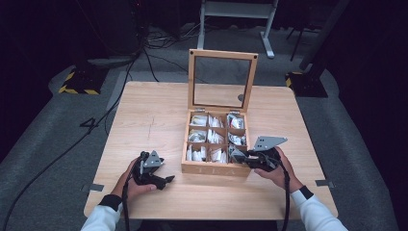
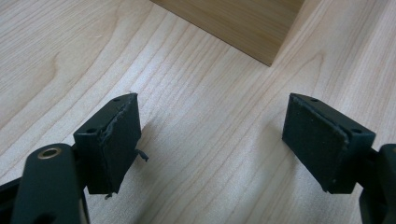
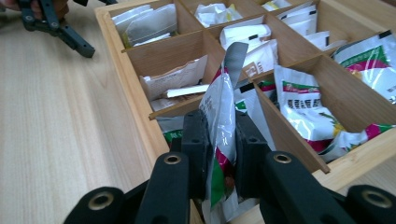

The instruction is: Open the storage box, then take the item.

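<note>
The right tool [image 3: 219, 154] clamps a tea packet [image 3: 223, 98] in the wooden box's [image 1: 211, 168] near right compartment, lifting yet to come; the left tool [image 2: 210, 140] rests open on the bench [image 1: 144, 115].

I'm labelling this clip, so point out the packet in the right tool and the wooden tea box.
packet [image 3: 219, 116], right gripper view, its silvery side above the pads.
wooden tea box [image 1: 211, 168], high view, its front wall.

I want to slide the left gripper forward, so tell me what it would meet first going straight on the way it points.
Probably the wooden tea box: its near corner lies just ahead of the open left gripper, with bare table between. Depth is unclear; slightly to the side, it could slip past the corner.
</note>
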The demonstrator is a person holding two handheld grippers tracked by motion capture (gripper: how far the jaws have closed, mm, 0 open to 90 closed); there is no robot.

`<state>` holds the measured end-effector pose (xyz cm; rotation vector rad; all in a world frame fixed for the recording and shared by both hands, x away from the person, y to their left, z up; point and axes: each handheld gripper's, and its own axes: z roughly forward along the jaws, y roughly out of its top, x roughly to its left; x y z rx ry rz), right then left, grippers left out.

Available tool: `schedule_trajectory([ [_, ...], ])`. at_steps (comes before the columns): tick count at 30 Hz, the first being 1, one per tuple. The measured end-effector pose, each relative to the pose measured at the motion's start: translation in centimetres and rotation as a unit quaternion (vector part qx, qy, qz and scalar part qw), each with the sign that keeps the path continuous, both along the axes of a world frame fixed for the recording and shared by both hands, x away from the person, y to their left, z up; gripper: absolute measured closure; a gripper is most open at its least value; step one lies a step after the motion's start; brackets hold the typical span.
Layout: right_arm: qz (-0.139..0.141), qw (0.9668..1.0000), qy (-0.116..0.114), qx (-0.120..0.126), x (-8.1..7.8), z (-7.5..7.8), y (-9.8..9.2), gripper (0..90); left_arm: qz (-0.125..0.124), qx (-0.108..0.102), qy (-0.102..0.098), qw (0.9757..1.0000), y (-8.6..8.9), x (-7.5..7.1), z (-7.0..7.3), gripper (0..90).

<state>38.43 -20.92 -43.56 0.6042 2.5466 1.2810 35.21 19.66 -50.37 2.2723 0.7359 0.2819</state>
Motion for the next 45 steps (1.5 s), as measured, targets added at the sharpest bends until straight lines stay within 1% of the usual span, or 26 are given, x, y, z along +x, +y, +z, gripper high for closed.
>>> schedule_trajectory([
  [3,-0.004,1.0,-0.004,0.002,-0.1,0.1,-0.1,78.1,0.0,0.0,0.001,1.0,0.0,0.0,0.0,19.4],
  [6,-0.003,0.9999,-0.004,0.015,-0.1,0.2,-0.5,78.2,0.001,-0.001,0.001,1.0,0.0,0.0,0.0,19.4],
  [11,-0.008,0.9995,-0.013,0.028,-0.3,0.6,-0.8,78.3,0.0,-0.001,0.001,1.0,0.0,0.0,0.0,19.4],
  [15,-0.008,0.999,-0.015,0.04,-0.3,0.9,-1.1,78.4,0.0,-0.001,0.001,1.0,0.0,0.0,0.0,19.3],
  [16,-0.011,0.999,-0.017,0.04,-0.3,0.9,-1.2,78.4,-0.001,-0.001,0.001,1.0,0.0,0.0,0.0,19.3],
  [22,-0.006,0.9984,-0.023,0.051,-0.5,1.4,-1.5,78.8,-0.001,-0.001,0.001,1.0,0.0,0.1,0.0,19.2],
  [27,-0.01,0.9979,-0.029,0.057,-0.6,1.7,-1.7,79.0,-0.001,-0.001,0.001,1.0,0.0,0.0,0.0,19.3],
  [36,-0.01,0.9962,-0.041,0.076,-1.0,2.7,-2.1,79.0,-0.002,0.0,0.001,1.0,0.0,0.1,0.0,19.1],
  [40,-0.004,0.9952,-0.044,0.088,-1.5,3.2,-2.2,79.0,0.0,0.0,0.001,1.0,0.0,0.1,0.0,19.1],
  [45,0.009,0.9945,-0.044,0.095,-2.3,3.6,-2.1,79.0,-0.002,0.001,0.001,1.0,0.0,0.1,0.0,18.8],
])
